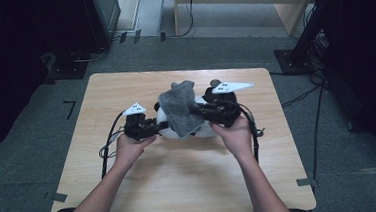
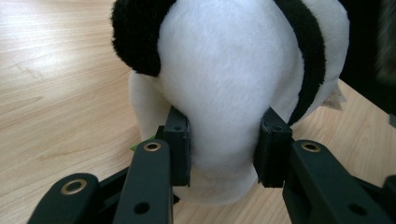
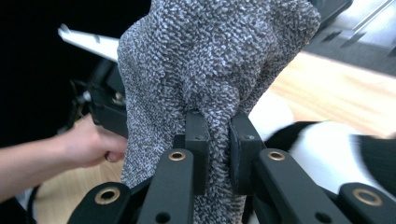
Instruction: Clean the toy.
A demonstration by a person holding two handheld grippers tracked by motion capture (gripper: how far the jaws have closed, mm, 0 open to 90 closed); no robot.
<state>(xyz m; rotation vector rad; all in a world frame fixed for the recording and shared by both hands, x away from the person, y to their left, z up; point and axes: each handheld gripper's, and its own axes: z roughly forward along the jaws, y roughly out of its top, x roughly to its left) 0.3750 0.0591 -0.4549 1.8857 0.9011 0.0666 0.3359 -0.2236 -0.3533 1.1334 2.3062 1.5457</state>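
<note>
Plush panda (image 1: 205,129): it lies at the middle of the wooden table (image 1: 124,85), between your two hands; in the left gripper view (image 2: 224,93) its white body with black patches bulges up right in front of the jaws.
Grey cloth (image 1: 180,109): it drapes over the top of the toy, hanging from your right tool; in the right gripper view (image 3: 205,65) it rises as a bunched terry fold.
Left gripper (image 1: 150,127): you have it clamped on the panda's white lower body, both pads pressed into the plush so the fur bulges between them (image 2: 224,154).
Right gripper (image 1: 204,110): its jaws are pinched tight on a fold of the cloth (image 3: 217,149), with only fabric between the pads.
Step in hand: by the look of it, you are wiping or covering the toy, one tool steadying it and the other working the cloth across it.
Next move: likely you draw the cloth over the panda's body while keeping the left hold firm; keep the fold from slipping out of the pinch.
Watch for: the soft toy could twist in the left grip if you pull the cloth hard.
Surroundings: dark floor, cables and stands lie beyond the table edges.
</note>
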